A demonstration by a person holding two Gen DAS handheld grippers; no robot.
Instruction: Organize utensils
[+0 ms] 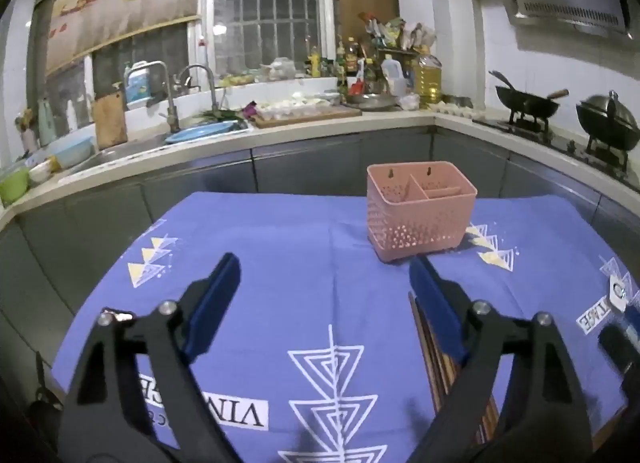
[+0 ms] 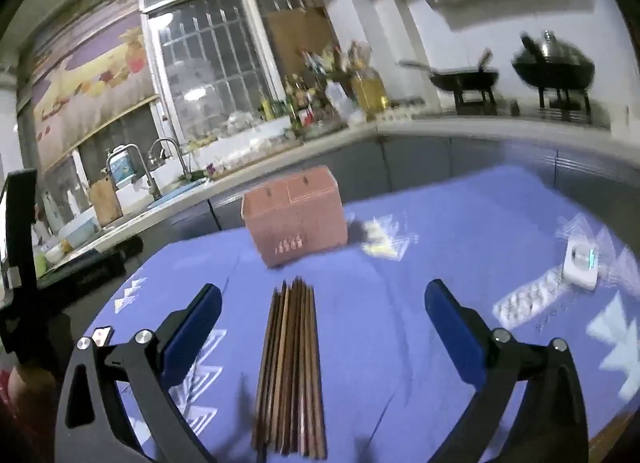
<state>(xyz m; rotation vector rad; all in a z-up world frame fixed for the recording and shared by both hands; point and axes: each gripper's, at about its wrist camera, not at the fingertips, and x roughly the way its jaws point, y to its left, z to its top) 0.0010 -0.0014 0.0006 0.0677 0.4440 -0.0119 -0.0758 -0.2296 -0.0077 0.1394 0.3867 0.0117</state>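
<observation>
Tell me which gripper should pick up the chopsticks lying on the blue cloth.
Right. The right gripper is open with the chopsticks centred between its fingers. The left gripper is also open, but the bundle lies off to its side, partly under one finger, so it would probably need to shift first.

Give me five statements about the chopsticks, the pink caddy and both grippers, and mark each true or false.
1. The chopsticks lie bundled on the blue cloth. True.
2. The pink caddy already holds chopsticks. False: its compartments look empty.
3. The right gripper is open, the bundle between its fingers. True.
4. The left gripper is shut on a spoon. False: it is open and empty.
5. The caddy lies tipped over. False: it stands upright.
</observation>
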